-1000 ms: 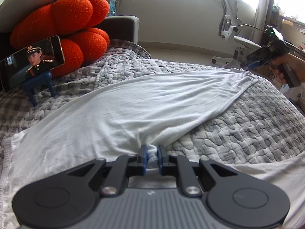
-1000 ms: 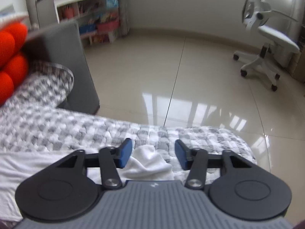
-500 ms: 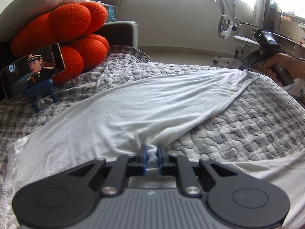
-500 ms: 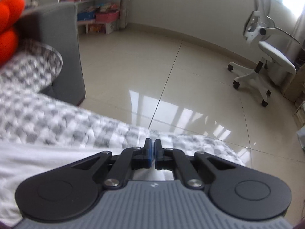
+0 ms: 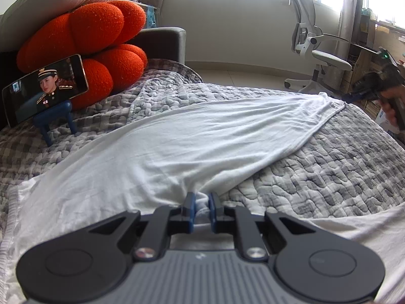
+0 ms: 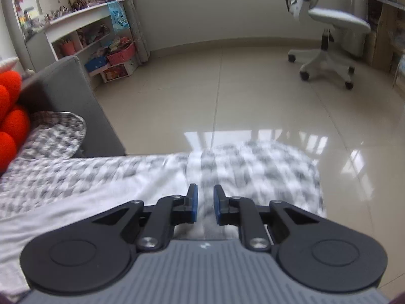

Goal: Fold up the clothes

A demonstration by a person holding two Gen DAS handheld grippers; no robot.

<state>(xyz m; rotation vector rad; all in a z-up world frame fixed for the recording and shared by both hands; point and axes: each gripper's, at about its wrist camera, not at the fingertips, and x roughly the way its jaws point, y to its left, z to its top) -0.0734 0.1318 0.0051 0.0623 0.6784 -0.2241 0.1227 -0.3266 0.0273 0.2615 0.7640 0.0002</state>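
Observation:
A white garment (image 5: 189,139) lies stretched diagonally across the grey quilt (image 5: 329,172). My left gripper (image 5: 201,202) is shut on a bunched fold at its near edge. The garment's far corner reaches toward my right gripper (image 5: 349,98), which a hand (image 5: 389,103) holds at the bed's far right edge. In the right wrist view that gripper (image 6: 205,202) has its jaws opening, a narrow gap between the blue pads. The garment (image 6: 88,207) lies to the left and under the fingertips. Blur hides whether any cloth sits in the gap; the pads do not press on it.
An orange knot cushion (image 5: 83,38) and a phone on a blue stand (image 5: 45,88) sit at the bed's left. A grey sofa arm (image 5: 162,40) is behind them. Past the bed edge are a tiled floor (image 6: 227,88), a white office chair (image 6: 329,25) and a cluttered shelf (image 6: 83,33).
The right gripper's jaws closed over the garment's corner, then parted a little. It swung right along the bed edge and rolled. The left gripper kept its pinch and stayed put.

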